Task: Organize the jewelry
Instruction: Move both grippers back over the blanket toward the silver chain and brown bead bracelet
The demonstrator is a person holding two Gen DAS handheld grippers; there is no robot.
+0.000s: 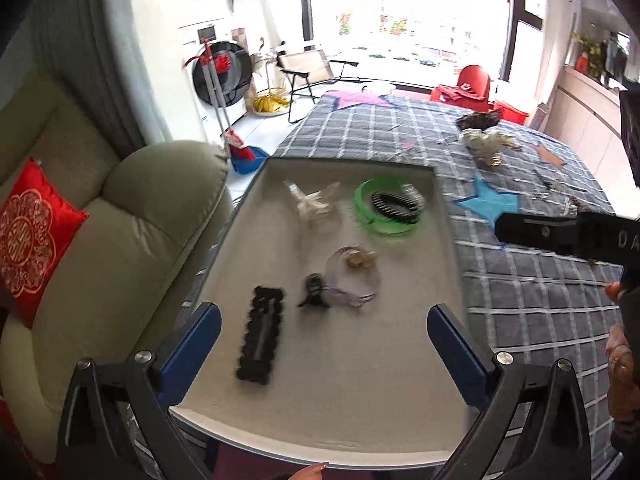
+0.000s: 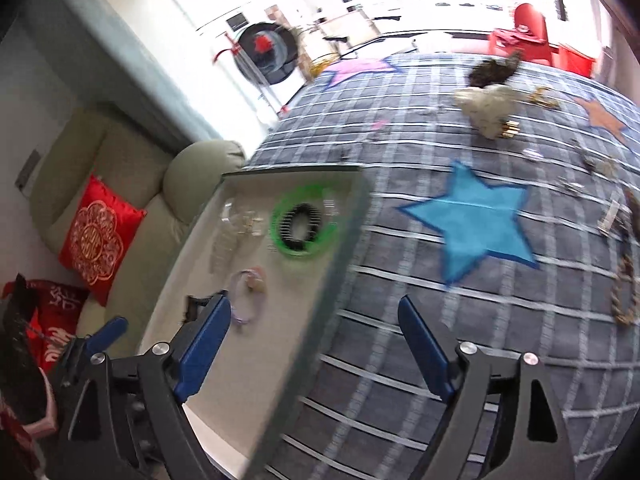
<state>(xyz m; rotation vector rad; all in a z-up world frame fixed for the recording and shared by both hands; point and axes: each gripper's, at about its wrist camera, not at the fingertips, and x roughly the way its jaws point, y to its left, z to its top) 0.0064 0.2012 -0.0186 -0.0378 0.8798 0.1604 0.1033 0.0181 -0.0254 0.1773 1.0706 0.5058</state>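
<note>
A grey-rimmed tray (image 1: 340,400) with a pale lining lies on the bed. In it are a black lace hair clip (image 1: 262,336), a small black claw clip (image 1: 314,296), a clear purple bracelet (image 1: 354,280), a clear bow (image 1: 316,204) and a green bangle (image 1: 386,210) around a black comb clip (image 1: 396,206). My left gripper (image 1: 324,312) hangs open above the tray's near half, with nothing between its fingers. My right gripper (image 2: 314,308) is open and empty over the tray's right rim (image 2: 320,320) and the bedspread. The green bangle (image 2: 302,220) and the purple bracelet (image 2: 250,296) show blurred in the right wrist view.
On the grey checked bedspread (image 2: 400,360) with a blue star (image 2: 476,220) lie a white fabric piece (image 2: 490,114), a dark hairpiece (image 2: 494,70), a rope bracelet (image 2: 624,288) and several small loose items. A beige sofa (image 1: 120,260) with a red cushion (image 1: 28,240) stands left of the tray.
</note>
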